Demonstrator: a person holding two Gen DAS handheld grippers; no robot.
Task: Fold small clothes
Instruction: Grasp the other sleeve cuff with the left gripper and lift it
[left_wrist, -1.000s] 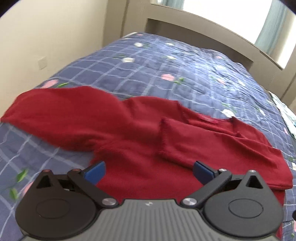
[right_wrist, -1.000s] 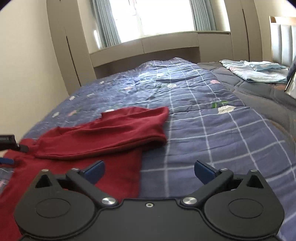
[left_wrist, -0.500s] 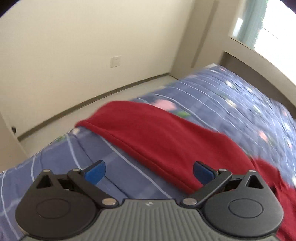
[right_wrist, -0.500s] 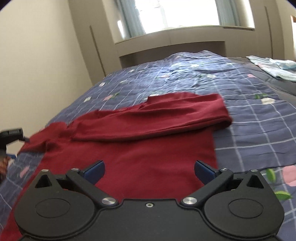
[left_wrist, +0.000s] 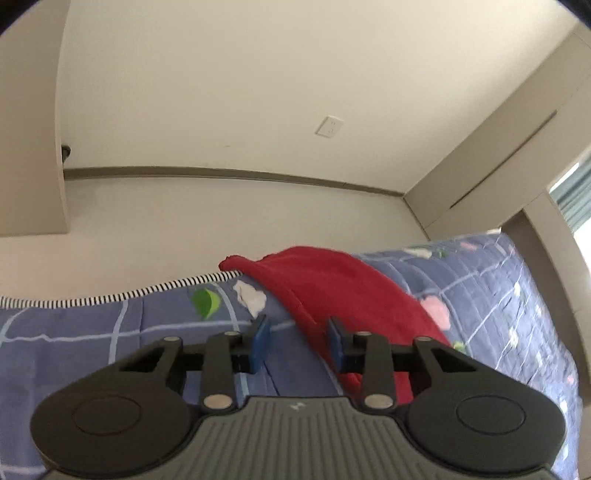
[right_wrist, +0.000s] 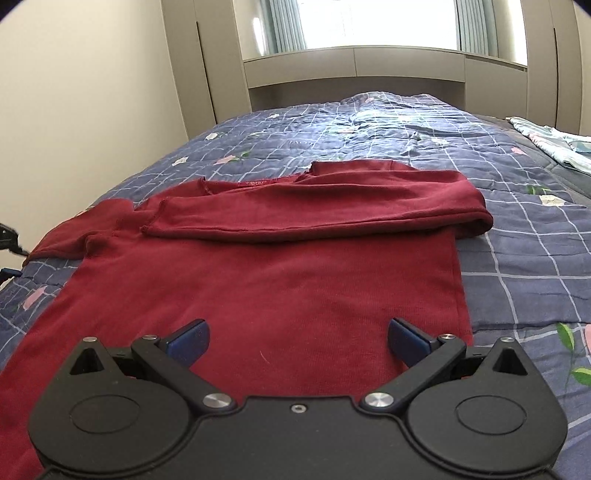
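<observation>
My left gripper (left_wrist: 297, 341) is partly closed, its blue pads (left_wrist: 259, 341) narrowed around the hem edge of the red sweater's sleeve (left_wrist: 343, 291), with a gap still showing between each pad and the cloth, so it is not clamped. That sleeve runs from between the pads up toward 12 o'clock and ends in a small bunched cuff at the edge of the blue checked quilt (left_wrist: 110, 332), where a striped trim marks the border. Beyond the edge, toward 12 o'clock, I see pale floor, a baseboard and a cream wall with a white socket plate (left_wrist: 329, 126). My right gripper (right_wrist: 297, 341) is spread wide, both blue pads (right_wrist: 189, 338) well apart, hovering over the lower body of the red sweater (right_wrist: 266, 288) and holding nothing. In that view the sweater lies flat on the quilt (right_wrist: 535, 258), its neckline toward 12 o'clock, with one sleeve (right_wrist: 314, 210) folded across the chest, running from 10 o'clock to 2 o'clock. The other sleeve trails out toward 9 o'clock, where a bit of the left gripper shows at the frame edge. A light blue folded cloth (right_wrist: 546, 142) lies far off at 2 o'clock, and a bright window with curtains sits at 12 o'clock.
</observation>
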